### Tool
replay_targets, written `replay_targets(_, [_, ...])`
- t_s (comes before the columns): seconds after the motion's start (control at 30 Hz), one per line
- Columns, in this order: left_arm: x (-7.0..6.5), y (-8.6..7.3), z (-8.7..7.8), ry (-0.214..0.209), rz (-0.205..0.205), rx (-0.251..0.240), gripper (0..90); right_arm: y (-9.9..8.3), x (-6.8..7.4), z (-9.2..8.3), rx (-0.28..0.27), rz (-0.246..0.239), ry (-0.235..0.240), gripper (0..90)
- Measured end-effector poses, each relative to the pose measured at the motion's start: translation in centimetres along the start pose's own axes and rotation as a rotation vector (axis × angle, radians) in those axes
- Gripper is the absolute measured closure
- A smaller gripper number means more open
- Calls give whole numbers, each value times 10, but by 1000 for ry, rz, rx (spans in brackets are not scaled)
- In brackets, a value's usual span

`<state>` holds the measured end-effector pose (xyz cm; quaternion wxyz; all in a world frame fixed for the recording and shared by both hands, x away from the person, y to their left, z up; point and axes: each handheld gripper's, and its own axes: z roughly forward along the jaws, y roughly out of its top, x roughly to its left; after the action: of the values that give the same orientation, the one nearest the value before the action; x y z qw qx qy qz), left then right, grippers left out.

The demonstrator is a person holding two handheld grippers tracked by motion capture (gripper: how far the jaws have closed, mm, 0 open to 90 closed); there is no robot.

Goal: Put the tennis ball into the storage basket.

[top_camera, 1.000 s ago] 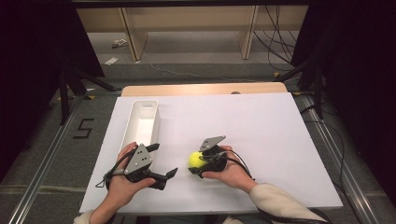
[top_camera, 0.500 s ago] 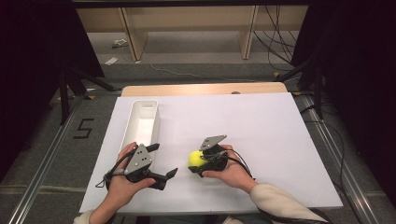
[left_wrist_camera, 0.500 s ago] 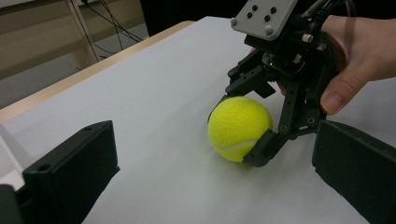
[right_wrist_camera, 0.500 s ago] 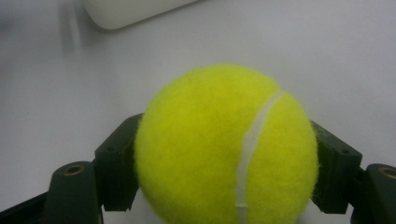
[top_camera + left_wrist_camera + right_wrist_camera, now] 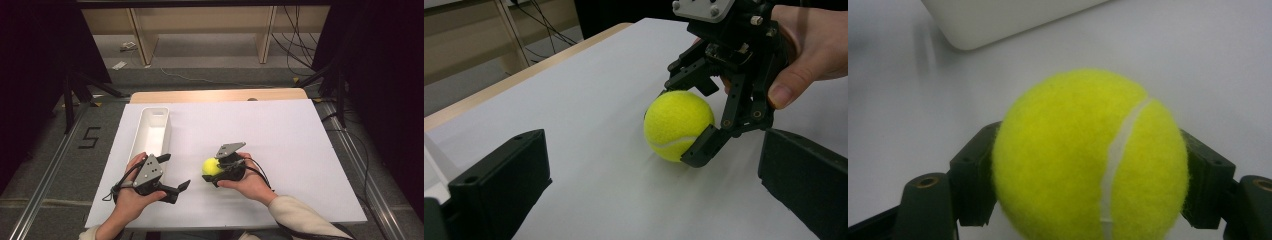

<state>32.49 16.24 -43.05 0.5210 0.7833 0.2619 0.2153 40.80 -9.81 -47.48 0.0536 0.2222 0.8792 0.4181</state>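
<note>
Near the surface's point(image 5: 300, 130) front middle, the ball point(image 5: 210, 166) is gripped by the right tongs point(image 5: 218, 170); the left tongs point(image 5: 175, 172), at nine o'clock, gape empty. Grasping looks done; placing, perhaps into the tray point(image 5: 162, 112), is left.

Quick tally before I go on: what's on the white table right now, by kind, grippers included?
Tennis ball, yellow, between the jaws of the right gripper: 1
White bin, at the table's left: 1
Grippers, the right one and the left gripper, whose jaws stand apart around nothing: 2
Total: 4
</note>
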Motion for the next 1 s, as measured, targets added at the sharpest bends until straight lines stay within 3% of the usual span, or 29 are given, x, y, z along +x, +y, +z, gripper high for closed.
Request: replay_targets(1.0, [0, 0, 0, 0, -4, -2, 0, 10, 3, -10, -50, -14, -15, 261])
